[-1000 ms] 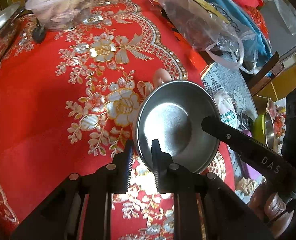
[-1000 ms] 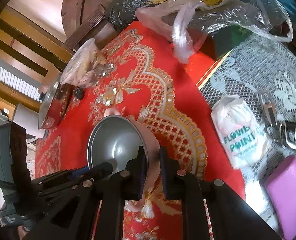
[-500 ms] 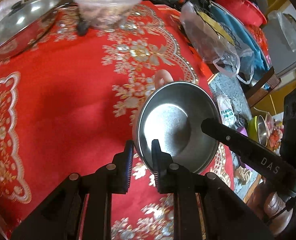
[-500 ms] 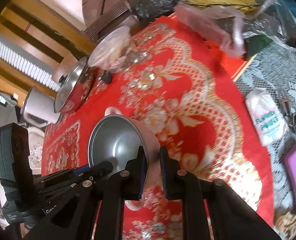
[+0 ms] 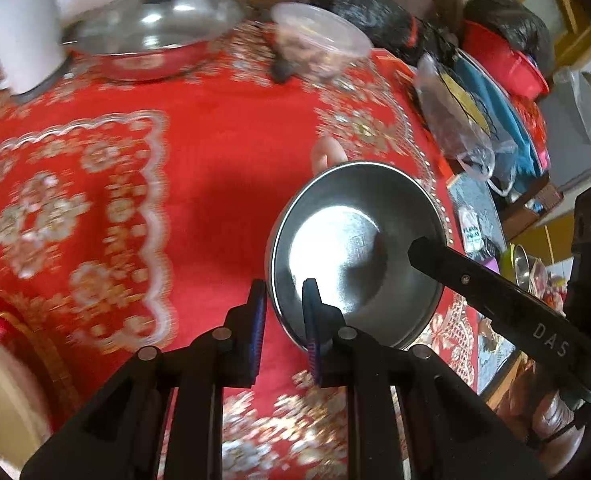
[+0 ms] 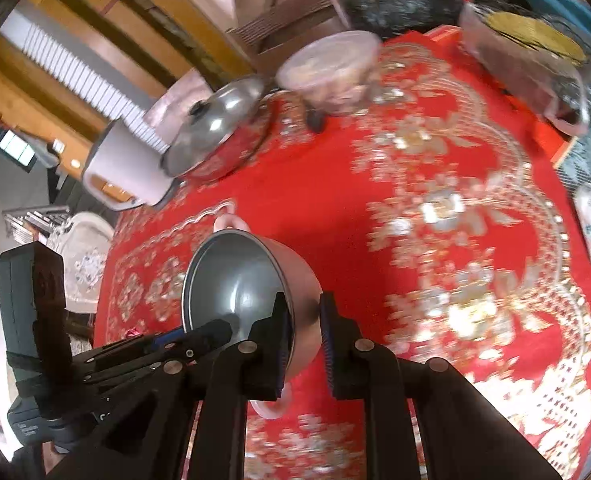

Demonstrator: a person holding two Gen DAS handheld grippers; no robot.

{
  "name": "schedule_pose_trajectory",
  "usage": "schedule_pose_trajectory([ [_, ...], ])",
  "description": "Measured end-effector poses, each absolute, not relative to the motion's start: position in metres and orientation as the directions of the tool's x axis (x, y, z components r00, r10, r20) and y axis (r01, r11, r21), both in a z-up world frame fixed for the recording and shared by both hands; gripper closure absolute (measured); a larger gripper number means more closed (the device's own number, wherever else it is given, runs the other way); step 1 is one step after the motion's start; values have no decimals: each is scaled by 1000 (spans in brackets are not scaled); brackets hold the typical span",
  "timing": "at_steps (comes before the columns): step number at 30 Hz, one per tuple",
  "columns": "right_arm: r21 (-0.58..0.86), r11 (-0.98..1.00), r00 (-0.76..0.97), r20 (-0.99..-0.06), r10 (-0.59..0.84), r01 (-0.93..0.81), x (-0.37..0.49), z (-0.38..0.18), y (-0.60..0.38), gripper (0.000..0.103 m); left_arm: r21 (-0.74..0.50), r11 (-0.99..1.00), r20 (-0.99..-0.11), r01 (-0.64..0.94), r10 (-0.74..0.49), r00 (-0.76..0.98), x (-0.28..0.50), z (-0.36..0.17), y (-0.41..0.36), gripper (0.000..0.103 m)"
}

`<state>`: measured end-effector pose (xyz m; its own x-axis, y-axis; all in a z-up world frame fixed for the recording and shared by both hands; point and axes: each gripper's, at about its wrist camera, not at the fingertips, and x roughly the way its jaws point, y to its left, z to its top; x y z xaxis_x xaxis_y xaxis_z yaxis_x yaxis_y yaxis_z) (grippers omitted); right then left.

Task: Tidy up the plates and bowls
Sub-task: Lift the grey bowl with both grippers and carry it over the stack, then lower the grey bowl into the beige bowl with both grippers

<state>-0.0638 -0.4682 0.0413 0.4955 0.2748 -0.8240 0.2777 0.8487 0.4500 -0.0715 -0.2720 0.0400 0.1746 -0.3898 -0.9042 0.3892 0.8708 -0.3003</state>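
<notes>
A steel bowl with pink handles [image 5: 347, 248] [image 6: 235, 280] hangs above the red floral tablecloth [image 5: 199, 168], carried by both grippers. My left gripper [image 5: 283, 292] is shut on the bowl's near rim, one finger inside and one outside. My right gripper [image 6: 303, 312] is shut on the opposite rim, its left finger inside the bowl. In the left wrist view the right gripper's black finger [image 5: 475, 276] reaches into the bowl from the right. In the right wrist view the left gripper's fingers [image 6: 199, 336] enter from the left. The bowl looks empty.
At the far side stand a lidded steel pan [image 5: 151, 40] [image 6: 215, 132], a white jug [image 5: 19, 36] [image 6: 123, 168] and a clear plastic tub [image 5: 319, 40] [image 6: 331, 64]. Plastic bags [image 5: 455, 120], red and blue dishes [image 5: 507, 68] crowd the right. A pale plate [image 5: 3, 392] lies lower left.
Both grippers have carried the bowl up and leftward across the cloth; the lidded pan, jug and tub have come into view, and the white packet and purple item slid away right.
</notes>
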Motion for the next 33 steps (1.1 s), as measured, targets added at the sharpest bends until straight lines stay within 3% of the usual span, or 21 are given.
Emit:
schedule_pose_trajectory([
  [11,533,841,448,-777,443,93,-28,89,-322,84,-327,928,-878,181,-369,305,-66,88,-105,88],
  [16,546,837,393,-766,509,-21,-14,97,-245,84,-283,952,-884,117,-307,352,-75,94,-34,88],
  [23,551,823,267,-780,566,-137,-16,75,-156,84,-229,972,-921,43,-231,315,-98,56,18,88],
  [33,581,810,177,-791,585,-79,-25,19,-138,88,-234,972,-941,-17,-222,255,-108,5,34,88],
])
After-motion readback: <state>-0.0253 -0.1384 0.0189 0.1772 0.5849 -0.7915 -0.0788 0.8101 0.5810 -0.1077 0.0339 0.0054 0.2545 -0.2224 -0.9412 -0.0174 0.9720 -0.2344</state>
